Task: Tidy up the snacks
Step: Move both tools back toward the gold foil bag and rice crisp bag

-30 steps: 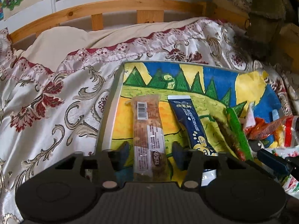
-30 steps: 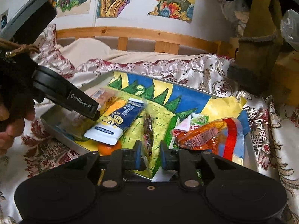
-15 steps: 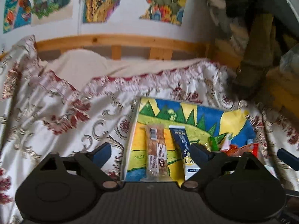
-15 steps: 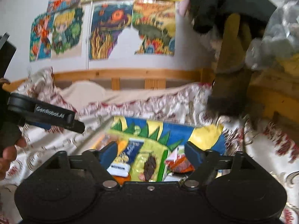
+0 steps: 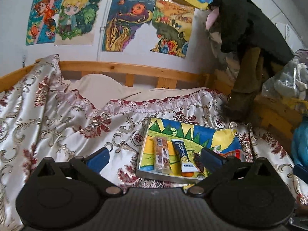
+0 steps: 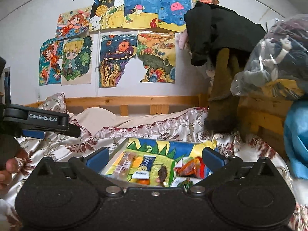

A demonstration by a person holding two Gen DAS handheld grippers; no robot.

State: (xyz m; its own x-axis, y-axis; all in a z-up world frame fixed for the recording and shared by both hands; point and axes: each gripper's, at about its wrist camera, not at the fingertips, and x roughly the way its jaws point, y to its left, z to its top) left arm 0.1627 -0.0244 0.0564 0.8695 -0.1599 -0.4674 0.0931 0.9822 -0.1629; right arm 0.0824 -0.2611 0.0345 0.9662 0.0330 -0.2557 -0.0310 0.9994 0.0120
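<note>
A shallow tray [image 5: 143,142] lined with a colourful drawing lies on the bed. In it lie side by side a brown granola bar [image 5: 161,155], a dark blue snack packet [image 5: 182,155] and a clear packet of dark snack [image 5: 197,160]. Orange and red wrappers [image 6: 190,168] are heaped at its right end. My left gripper [image 5: 155,158] is open and empty, held back above the tray's near edge. My right gripper [image 6: 155,157] is open and empty, also raised in front of the tray [image 6: 115,154]. The left gripper body [image 6: 38,120] shows at the left of the right wrist view.
A floral satin bedspread [image 5: 57,119] covers the bed, with a wooden rail [image 5: 134,71] behind. Drawings [image 6: 115,57] hang on the wall. Dark clothing [image 5: 250,28], a plastic bag [image 6: 279,61] and a blue item [image 6: 296,140] pile up at the right.
Both grippers opened wide and pulled up and back from the tray. The granola bar and the clear packet they were around now lie in the tray.
</note>
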